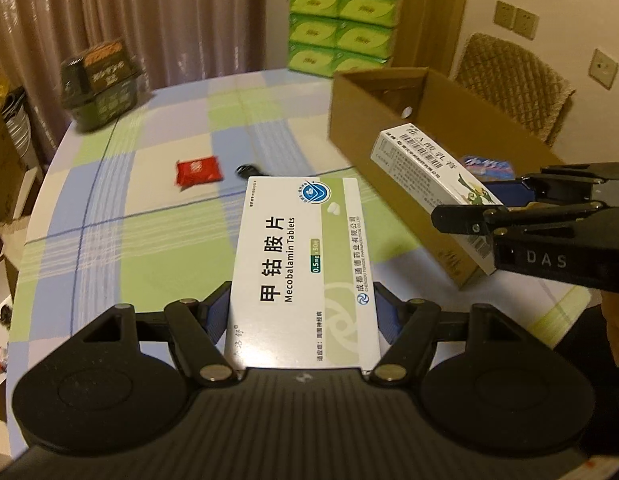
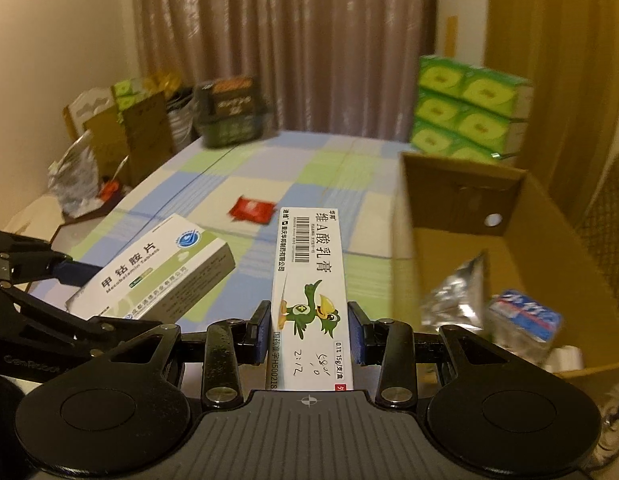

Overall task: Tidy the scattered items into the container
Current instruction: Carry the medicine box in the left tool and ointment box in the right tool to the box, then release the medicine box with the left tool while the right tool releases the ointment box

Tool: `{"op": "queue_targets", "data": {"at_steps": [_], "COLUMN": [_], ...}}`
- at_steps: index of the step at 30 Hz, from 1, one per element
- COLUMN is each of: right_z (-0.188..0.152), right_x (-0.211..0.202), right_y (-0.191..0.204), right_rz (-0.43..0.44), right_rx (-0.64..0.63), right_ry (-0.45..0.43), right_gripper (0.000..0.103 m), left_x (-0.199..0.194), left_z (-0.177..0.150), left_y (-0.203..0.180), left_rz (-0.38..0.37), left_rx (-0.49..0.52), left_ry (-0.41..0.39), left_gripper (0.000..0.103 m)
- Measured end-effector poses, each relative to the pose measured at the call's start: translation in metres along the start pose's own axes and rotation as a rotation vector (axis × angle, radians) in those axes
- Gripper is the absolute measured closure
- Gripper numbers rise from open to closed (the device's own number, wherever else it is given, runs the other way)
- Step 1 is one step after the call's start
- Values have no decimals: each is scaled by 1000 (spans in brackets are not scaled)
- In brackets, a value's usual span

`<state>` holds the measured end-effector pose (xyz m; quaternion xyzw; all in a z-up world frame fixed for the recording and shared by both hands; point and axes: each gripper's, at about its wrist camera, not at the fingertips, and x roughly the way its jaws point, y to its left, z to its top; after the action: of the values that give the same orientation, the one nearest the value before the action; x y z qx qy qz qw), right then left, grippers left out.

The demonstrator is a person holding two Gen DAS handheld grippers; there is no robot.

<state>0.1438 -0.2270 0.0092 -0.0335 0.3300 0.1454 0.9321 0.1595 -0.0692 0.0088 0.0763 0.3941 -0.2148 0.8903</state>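
- Both tongs angled downward over the bench [image 1: 109, 208], side by side, above the checked cloth.
- Left tongs [image 1: 303, 312] clenched on the wide tablet box [image 1: 305, 256], held clear of the bench.
- Right tongs [image 2: 311, 334] clenched on the narrow cream box [image 2: 309, 280], just beside the cardboard box [image 2: 461, 208].
- Only in the left view: a small dark thing [image 1: 247, 171] near the red packet [image 1: 198, 171].
- Only in the right view: inside the cardboard box, a silver pouch [image 2: 457, 292] and a blue packet [image 2: 525, 316].
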Motion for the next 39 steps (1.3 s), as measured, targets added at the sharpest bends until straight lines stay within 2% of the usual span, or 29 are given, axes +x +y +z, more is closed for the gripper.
{"op": "queue_targets", "data": {"at_steps": [7,12,23,25,28,34,39], "right_z": [7,10,8,7,4,1,7], "right_x": [-28,-38,-36,-34,-29,-15,-13], "right_y": [-59,-102,-170,-177,-182,-176,-167], "right_rz": [-110,-181,-267,-272,-268,-238,-211], "right_rx": [72,104,173,186,195,199,193], "right_ry": [-50,-67,-76,-74,-68,-49,-71], "right_gripper": [67,67,67,67,67,67,67], "left_x": [7,21,75,86,90,85,76], "left_z": [36,64,111,118,120,105,96], "left_y": [-49,-83,-139,-138,-136,-117,-102], "left_rz": [-67,-131,-235,-246,-239,-196,-176], "left_rx": [43,35,29,-6,-5,-10,-32], "left_ry": [-47,-73,-100,-98,-107,-85,-81], "left_gripper": [36,36,36,36,36,36,36]}}
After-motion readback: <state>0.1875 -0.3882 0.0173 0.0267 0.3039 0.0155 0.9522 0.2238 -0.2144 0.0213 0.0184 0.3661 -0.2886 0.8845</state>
